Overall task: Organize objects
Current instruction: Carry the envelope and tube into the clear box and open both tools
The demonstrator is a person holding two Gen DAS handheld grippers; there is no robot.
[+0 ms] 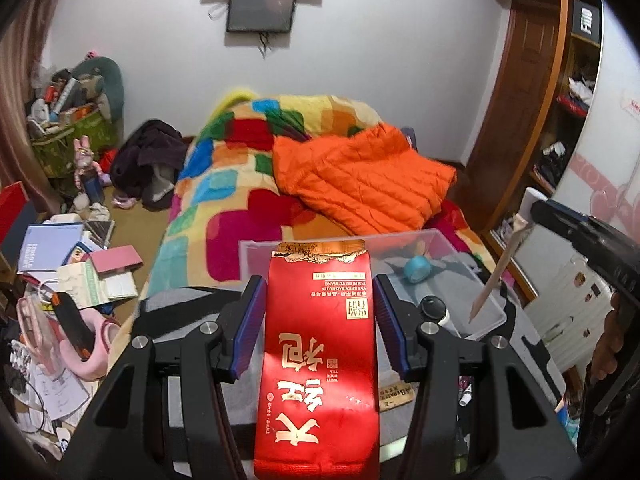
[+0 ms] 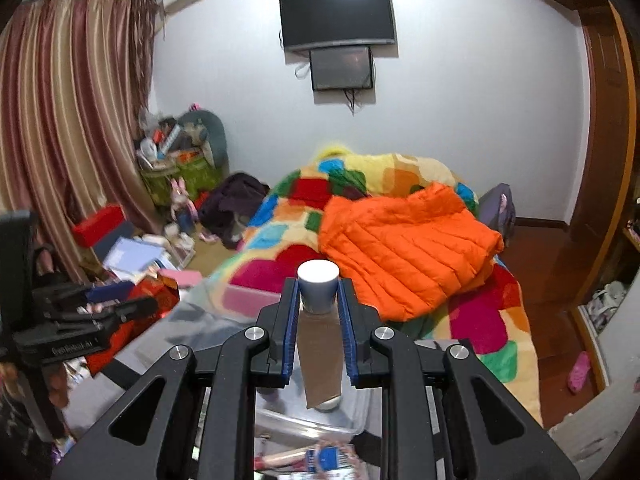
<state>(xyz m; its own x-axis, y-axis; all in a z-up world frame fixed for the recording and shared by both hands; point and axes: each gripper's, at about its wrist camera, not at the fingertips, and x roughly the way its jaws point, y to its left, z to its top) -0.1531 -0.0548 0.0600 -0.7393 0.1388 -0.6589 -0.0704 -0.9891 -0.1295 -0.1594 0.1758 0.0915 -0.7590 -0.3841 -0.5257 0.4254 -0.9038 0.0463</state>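
A bed takes up the middle of both views, covered by a patchwork blanket [image 1: 224, 184] in many colours, with an orange puffer jacket [image 1: 360, 176] lying on it toward one o'clock from the left gripper. On the wall at twelve o'clock hangs a dark television [image 2: 338, 16] with a smaller screen just beneath it. Striped curtains [image 2: 60, 120] fill the nine-to-ten o'clock side of the right wrist view, above a clutter of books and boxes on the floor.

On the near end of the bed sits a clear plastic storage bin [image 1: 486, 320]; a small blue tape roll [image 1: 416, 270] lies inside it.

The left gripper [image 1: 320, 312] clamps a red foil tea bag [image 1: 320, 360] with gold characters, its pads pressing both sides, the bag's torn top pointing to twelve o'clock in front of the bin.

The right gripper [image 2: 319, 312] is closed on a slim tan tube with a white cap [image 2: 319, 292], cap toward twelve o'clock. In the left wrist view that tube [image 1: 502, 264] hangs at three o'clock, its tapered end pointing down over the bin's right side.
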